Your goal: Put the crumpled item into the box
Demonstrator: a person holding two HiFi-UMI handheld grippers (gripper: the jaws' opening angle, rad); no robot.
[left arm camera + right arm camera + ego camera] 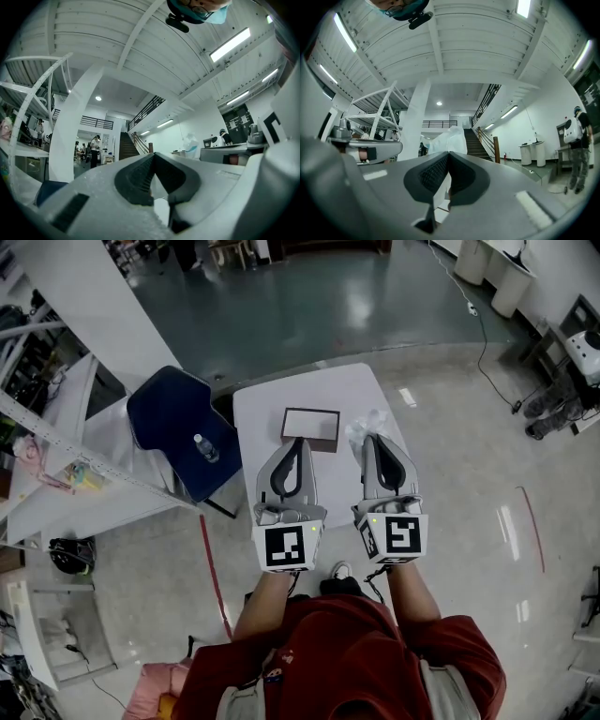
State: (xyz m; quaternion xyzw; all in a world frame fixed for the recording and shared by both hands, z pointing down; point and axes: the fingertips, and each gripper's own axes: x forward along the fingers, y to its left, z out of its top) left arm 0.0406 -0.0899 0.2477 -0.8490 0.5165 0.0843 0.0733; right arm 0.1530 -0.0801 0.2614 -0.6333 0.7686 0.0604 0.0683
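A small white table (272,399) carries a shallow brown box (310,428) with a pale inside. Right of the box lies the crumpled item (361,430), a whitish clear wad of plastic. In the head view my left gripper (299,441) hovers just in front of the box, its jaws pressed together with nothing between them. My right gripper (371,438) points at the crumpled item, with its jaws meeting at the tips. The crumpled item (449,137) rises just beyond the tips of the right gripper (449,153). The left gripper (153,154) points out into the hall.
A dark blue chair (169,418) with a small bottle (205,448) on its seat stands left of the table. White shelving (56,465) fills the far left. A cable (483,343) runs across the floor at the back right.
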